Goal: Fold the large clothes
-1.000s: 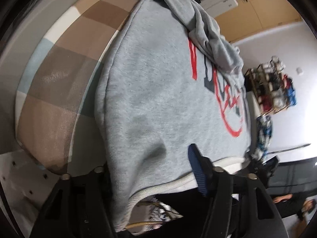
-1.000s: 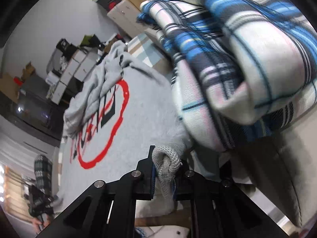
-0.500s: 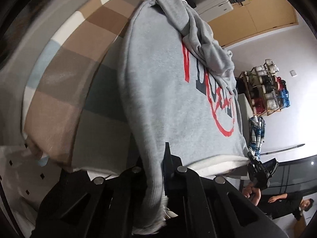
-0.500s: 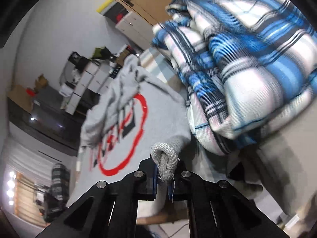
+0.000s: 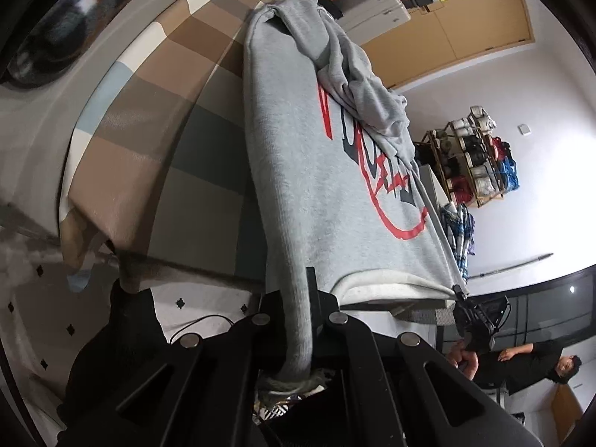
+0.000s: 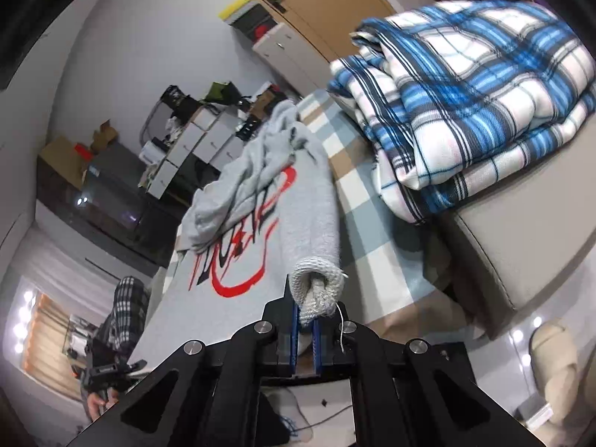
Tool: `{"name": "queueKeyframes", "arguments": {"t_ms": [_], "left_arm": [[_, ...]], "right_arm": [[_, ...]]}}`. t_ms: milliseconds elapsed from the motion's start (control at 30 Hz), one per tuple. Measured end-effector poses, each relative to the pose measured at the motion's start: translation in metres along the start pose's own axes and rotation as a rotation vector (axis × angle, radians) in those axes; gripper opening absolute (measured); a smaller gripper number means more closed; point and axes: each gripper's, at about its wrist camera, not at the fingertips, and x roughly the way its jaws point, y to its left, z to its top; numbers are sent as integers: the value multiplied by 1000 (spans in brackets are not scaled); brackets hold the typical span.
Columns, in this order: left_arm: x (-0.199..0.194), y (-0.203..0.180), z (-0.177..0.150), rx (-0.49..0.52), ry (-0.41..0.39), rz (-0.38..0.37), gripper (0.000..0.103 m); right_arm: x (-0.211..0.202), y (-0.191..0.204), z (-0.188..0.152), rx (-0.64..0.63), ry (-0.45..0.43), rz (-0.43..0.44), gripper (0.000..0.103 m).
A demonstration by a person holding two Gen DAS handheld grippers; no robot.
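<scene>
A grey sweatshirt [image 5: 309, 171] with a red and black print lies stretched over a checked bed cover [image 5: 156, 119], a sleeve bunched across its chest. My left gripper [image 5: 300, 309] is shut on one bottom corner of the sweatshirt, the cloth running down between its jaws. In the right wrist view my right gripper [image 6: 305, 316] is shut on the ribbed hem at the other corner of the sweatshirt [image 6: 298, 223], which is lifted off the bed. The other gripper [image 5: 471, 320] shows small at the hem's far end in the left wrist view.
A folded blue and white plaid blanket [image 6: 465, 104] lies on a grey bench [image 6: 521, 231] right of the sweatshirt. A person [image 5: 529, 365] sits low at the right. Drawers [image 5: 376, 3], a shelf rack [image 5: 476, 160] and a wooden door stand by the walls.
The left gripper closed on the sweatshirt's corner. Both grippers pulled back and rose, lifting the hem taut off the bed; the plaid blanket now looks farther away.
</scene>
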Motion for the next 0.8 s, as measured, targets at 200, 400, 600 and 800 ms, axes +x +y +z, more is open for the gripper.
{"name": "queueKeyframes", "arguments": {"t_ms": [200,400,600,800], "left_arm": [[0,-3,5,31,8,4,0],[-15,-14,7,72,17,-40,0],[-28,-43,65,87,-36,-98,0],[-34,-77,159,66,-97,-137,0]], "right_arm": [[-17,2,1,-26,-16,24,5],[-30,1,-3,-10,-12,46,5],[-22,24,45,-36,-51,84,5],[16,71,130,-126,-68,105,5]]}}
